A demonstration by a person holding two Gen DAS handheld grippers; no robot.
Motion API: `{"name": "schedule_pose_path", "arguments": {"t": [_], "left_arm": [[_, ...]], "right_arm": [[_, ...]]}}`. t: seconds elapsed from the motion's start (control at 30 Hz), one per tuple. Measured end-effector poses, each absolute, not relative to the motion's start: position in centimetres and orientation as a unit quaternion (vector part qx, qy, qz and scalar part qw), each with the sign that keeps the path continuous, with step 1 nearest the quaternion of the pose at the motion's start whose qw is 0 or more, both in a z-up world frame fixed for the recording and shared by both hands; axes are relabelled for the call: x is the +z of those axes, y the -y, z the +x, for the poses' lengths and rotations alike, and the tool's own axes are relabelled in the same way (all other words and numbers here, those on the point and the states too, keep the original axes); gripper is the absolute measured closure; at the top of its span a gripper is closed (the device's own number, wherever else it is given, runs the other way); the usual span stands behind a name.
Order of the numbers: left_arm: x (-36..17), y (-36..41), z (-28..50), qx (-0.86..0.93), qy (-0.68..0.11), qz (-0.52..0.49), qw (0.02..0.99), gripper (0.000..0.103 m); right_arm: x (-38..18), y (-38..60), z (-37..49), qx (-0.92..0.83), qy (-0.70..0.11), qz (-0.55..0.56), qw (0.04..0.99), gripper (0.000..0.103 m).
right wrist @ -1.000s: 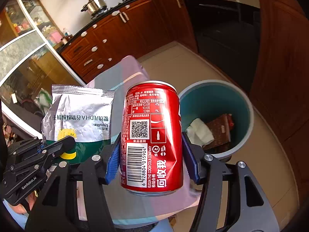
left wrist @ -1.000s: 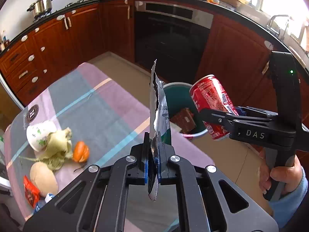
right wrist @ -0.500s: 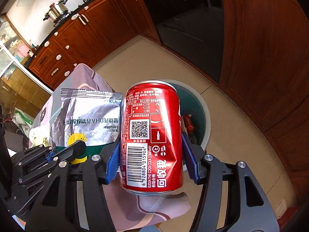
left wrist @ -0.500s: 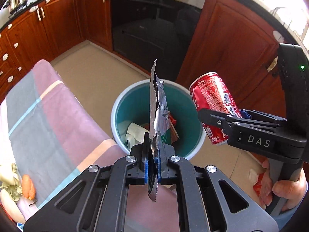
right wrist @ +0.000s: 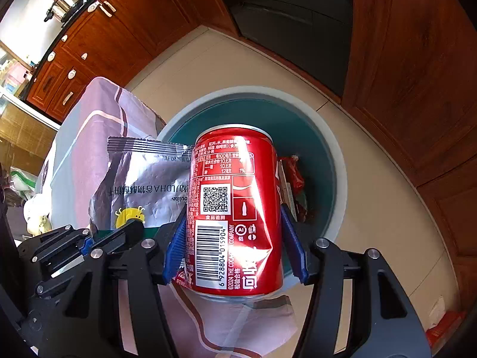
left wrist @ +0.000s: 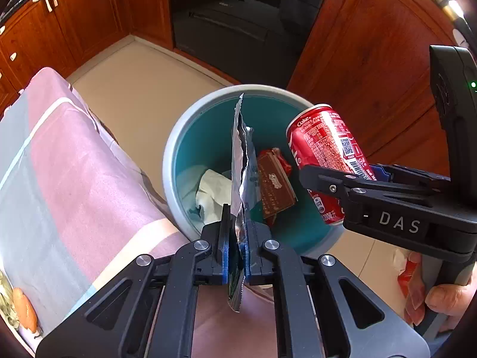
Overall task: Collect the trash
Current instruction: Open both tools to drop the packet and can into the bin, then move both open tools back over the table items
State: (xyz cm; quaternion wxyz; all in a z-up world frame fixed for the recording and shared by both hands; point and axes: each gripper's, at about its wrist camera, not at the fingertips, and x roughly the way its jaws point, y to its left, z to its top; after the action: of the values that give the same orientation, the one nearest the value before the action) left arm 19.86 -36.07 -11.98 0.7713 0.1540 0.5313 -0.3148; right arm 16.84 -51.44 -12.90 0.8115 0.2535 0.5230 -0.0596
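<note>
My left gripper (left wrist: 237, 250) is shut on a silver snack bag (left wrist: 242, 161), seen edge-on over the near rim of the teal trash bin (left wrist: 174, 149). The bag's flat side shows in the right wrist view (right wrist: 146, 185), with the left gripper (right wrist: 89, 241) below it. My right gripper (right wrist: 234, 247) is shut on a dented red Coke can (right wrist: 235, 208), held upright over the bin (right wrist: 337, 161). In the left wrist view the can (left wrist: 325, 149) and right gripper (left wrist: 337, 179) hang over the bin's right side. A brown wrapper (left wrist: 274, 188) and white paper (left wrist: 213, 194) lie inside.
The table with a pink and grey cloth (left wrist: 59, 173) stands left of the bin, with an orange scrap (left wrist: 25, 310) at its near corner. Red packaging (left wrist: 410, 277) lies on the floor at right. Wooden cabinets (left wrist: 363, 44) and a dark oven (left wrist: 232, 24) stand behind.
Both grippers have moved from the table side towards the bin and tilted down. The bag and the can now hang over the bin's opening. Both grips are unchanged.
</note>
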Motion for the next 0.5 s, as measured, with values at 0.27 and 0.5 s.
{"name": "schedule_pose_path", "arguments": {"t": [0.27,0.5], "left_arm": [[-10.1,35.6,19.0,-0.310,-0.499,0.163,0.793,0.030],[-8.8,35.1,19.0,-0.310,-0.499,0.153,0.795,0.022]], "right_arm": [[-12.0,51.1,16.8,-0.064,-0.516,0.252,0.816,0.022],[-10.4,50.8,15.5,-0.068,-0.511,0.248,0.820,0.013]]}}
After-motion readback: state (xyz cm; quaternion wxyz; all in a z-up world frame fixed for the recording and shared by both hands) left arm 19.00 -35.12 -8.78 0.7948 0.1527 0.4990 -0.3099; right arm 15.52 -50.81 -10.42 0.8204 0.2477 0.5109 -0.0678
